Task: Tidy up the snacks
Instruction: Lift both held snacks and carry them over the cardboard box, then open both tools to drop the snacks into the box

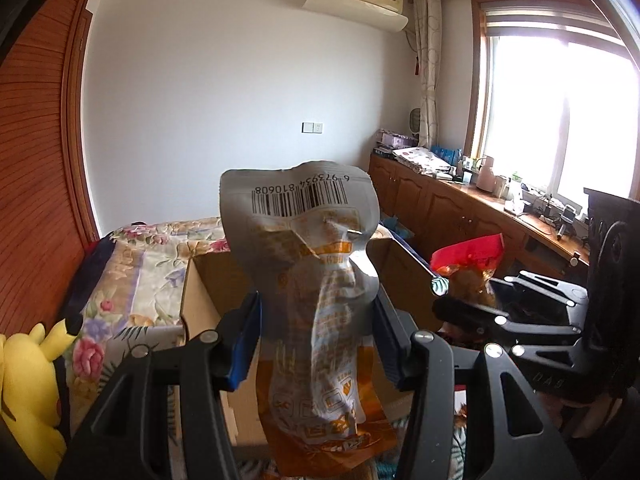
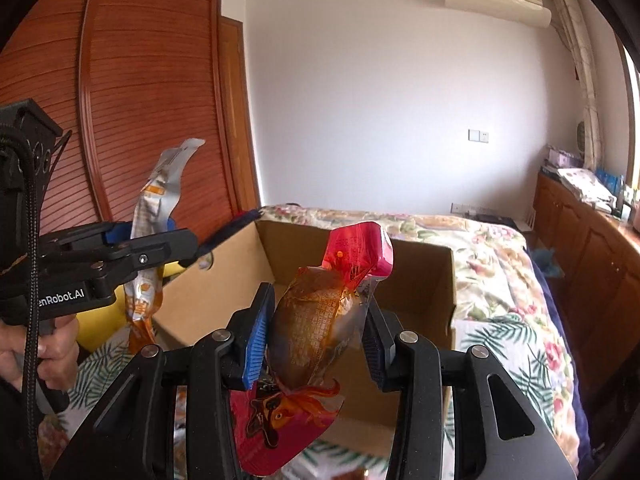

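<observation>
My left gripper (image 1: 318, 340) is shut on a silver and orange snack pouch (image 1: 312, 264) with a barcode at its top; the pouch stands upright between the blue pads. In the right wrist view that same pouch (image 2: 154, 216) shows at the left, held in the left gripper (image 2: 176, 240). My right gripper (image 2: 316, 340) is shut on a red and clear snack packet (image 2: 316, 320) with a brown piece inside. The left wrist view has the red packet (image 1: 468, 264) at the right. Both packets hang above an open cardboard box (image 2: 420, 280) on the bed.
The box (image 1: 208, 292) sits on a floral bedspread (image 2: 500, 272). A yellow plush toy (image 1: 32, 384) lies at the left. A wooden wardrobe (image 2: 140, 92) stands behind, low wooden cabinets (image 1: 440, 208) with clutter run under the window. A person's hand (image 2: 48, 352) holds the left gripper's handle.
</observation>
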Action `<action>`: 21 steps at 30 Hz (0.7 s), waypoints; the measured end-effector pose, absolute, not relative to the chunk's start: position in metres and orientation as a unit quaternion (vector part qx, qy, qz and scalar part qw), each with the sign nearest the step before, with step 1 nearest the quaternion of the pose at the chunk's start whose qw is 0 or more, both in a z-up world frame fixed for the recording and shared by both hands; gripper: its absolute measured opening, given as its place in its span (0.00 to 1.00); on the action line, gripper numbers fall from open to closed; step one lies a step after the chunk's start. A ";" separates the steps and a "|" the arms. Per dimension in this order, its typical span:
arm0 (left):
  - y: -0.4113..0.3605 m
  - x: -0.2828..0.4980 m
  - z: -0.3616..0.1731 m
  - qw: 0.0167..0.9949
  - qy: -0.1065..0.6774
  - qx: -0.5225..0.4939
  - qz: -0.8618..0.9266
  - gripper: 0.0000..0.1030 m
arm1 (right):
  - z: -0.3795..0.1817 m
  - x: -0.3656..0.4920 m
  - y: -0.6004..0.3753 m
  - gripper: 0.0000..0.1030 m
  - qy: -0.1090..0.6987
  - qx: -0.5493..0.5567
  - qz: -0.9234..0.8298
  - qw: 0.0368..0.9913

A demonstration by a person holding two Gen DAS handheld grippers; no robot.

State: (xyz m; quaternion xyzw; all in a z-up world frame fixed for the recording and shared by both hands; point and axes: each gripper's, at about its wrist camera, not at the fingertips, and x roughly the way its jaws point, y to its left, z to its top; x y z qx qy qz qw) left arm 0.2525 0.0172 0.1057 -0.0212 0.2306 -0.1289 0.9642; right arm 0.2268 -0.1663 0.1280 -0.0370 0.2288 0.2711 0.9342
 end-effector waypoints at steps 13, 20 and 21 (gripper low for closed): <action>0.005 0.298 0.071 0.957 0.263 -0.015 -0.123 0.50 | 0.088 0.263 -0.140 0.40 0.272 -0.056 0.260 0.925; -0.006 0.302 0.058 0.949 0.292 -0.003 -0.119 0.58 | 0.080 0.266 -0.138 0.38 0.284 -0.062 0.254 0.923; -0.006 0.301 0.057 0.948 0.296 -0.005 -0.119 0.60 | 0.079 0.267 -0.137 0.38 0.285 -0.065 0.252 0.923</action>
